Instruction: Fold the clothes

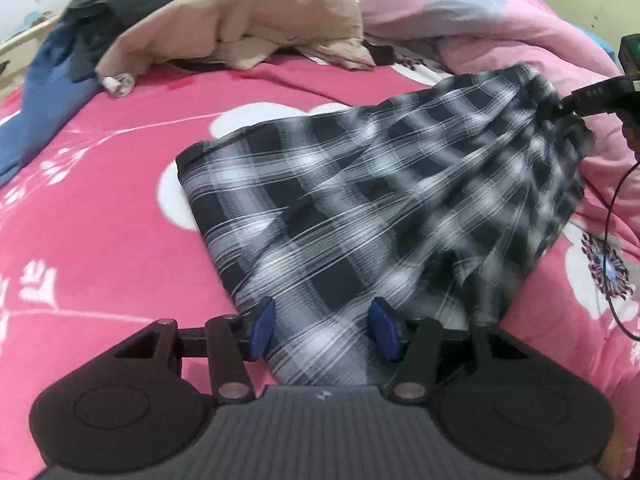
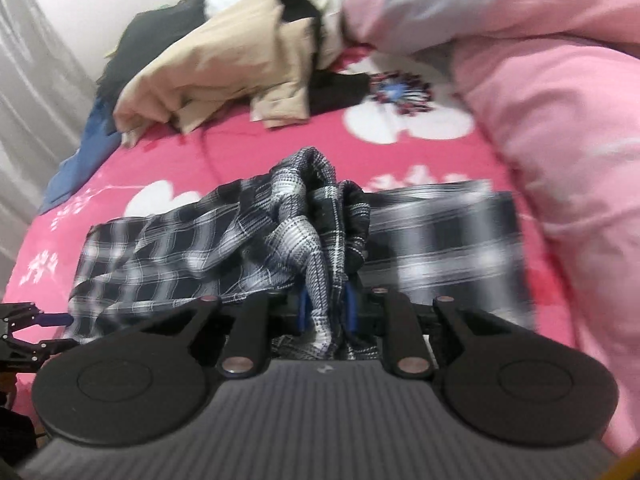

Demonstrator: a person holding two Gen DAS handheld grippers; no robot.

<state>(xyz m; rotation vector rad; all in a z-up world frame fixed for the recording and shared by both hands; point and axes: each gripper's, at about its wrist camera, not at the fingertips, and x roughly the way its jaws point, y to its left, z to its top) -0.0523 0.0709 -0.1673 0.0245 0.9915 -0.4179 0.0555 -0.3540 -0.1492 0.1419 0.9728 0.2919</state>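
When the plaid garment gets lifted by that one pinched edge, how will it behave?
Likely floppy: the plaid garment bunches into folds where the right gripper pinches it. Probably light, since a small pinch raises that edge. The rest would likely drag across the pink bedspread.

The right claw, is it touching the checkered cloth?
Touching. In the right wrist view, the right claw pinches a bunched fold of the checkered cloth between its blue pads.

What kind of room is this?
Most likely a bedroom: the plaid garment lies on a bed's pink flowered bedspread, with a bunched pink quilt and a pile of clothes behind.
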